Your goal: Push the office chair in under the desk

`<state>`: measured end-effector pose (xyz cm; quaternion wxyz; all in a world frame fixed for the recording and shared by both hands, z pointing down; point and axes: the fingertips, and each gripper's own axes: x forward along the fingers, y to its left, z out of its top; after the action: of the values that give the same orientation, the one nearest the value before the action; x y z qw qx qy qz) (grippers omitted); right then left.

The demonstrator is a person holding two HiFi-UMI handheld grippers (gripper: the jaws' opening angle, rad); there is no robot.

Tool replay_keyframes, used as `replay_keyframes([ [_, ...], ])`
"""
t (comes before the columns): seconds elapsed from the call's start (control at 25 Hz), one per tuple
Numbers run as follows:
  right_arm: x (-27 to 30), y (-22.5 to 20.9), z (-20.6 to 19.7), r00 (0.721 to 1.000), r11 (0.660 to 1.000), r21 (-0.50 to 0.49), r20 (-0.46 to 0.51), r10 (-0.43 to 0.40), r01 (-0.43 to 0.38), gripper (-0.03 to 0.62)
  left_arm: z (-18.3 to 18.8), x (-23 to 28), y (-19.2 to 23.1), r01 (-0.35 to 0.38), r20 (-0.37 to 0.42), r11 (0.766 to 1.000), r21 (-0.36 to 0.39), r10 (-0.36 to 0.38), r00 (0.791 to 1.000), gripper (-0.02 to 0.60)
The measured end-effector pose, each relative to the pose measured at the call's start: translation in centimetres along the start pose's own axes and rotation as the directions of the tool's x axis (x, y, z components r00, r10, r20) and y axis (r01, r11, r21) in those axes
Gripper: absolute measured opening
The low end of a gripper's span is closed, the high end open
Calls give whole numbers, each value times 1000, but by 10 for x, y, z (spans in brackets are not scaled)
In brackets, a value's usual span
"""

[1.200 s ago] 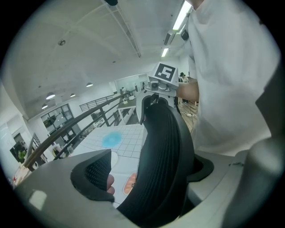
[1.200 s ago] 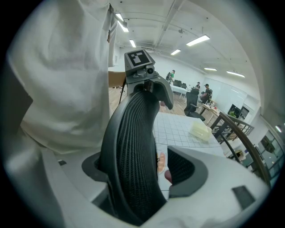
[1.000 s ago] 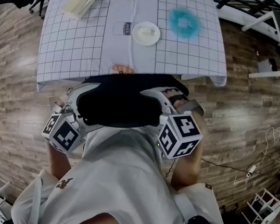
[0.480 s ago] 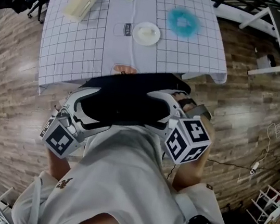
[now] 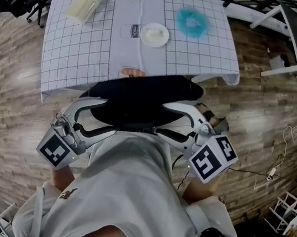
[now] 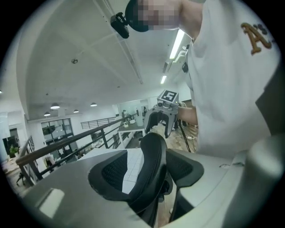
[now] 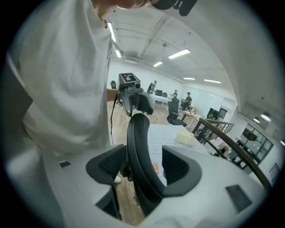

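Both tongs straddle the backrest rim of the office chair [image 5: 140,100], left tongs [image 6: 149,167] at one end, right tongs [image 7: 142,167] at the other: two contact points, so a push stays straight. Jaws have just been closing, yet each shows a gap beside one pad, so I read them spread, not pinching. Backrest sits at the near edge of the desk [image 5: 81,49]; seat hidden, depth unclear. Tongs flank the person's torso [image 5: 125,195], pointing deskward, tilted slightly down.
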<state>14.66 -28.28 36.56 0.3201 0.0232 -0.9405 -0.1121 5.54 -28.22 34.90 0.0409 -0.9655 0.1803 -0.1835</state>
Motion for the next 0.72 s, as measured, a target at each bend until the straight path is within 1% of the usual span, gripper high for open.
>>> replay_keyframes([
  [0.04,-3,-1,3,1000,1000,6,18,-18,18,257,4,-3,1,-4,22,1000,1,4,1000,267],
  [0.12,-7,-3,10,997,998,20,60,-55,54,242,11,-7,2,-13,59,1000,8,12,998,247],
  [0.24,-12,-10,18,984,990,47,116,-134,129,170,15,-11,6,-28,89,999,19,26,996,215],
  [0.28,-12,-13,19,980,987,54,123,-157,151,146,16,-12,7,-36,100,999,20,34,994,204],
  [0.36,-11,-17,21,973,981,61,129,-192,186,126,21,-13,10,-55,126,998,21,52,991,179],
  [0.48,-10,-23,26,958,970,80,160,-238,228,59,26,-15,16,-83,159,996,17,79,984,130],
  [0.52,-10,-24,29,953,967,86,170,-251,240,45,27,-15,17,-93,169,996,16,89,982,117],
  [0.68,-10,-28,36,935,956,102,204,-289,274,34,33,-17,24,-125,202,992,11,120,972,64],
  [0.72,-10,-30,38,928,953,111,218,-301,283,3,33,-17,26,-132,207,991,7,128,970,46],
])
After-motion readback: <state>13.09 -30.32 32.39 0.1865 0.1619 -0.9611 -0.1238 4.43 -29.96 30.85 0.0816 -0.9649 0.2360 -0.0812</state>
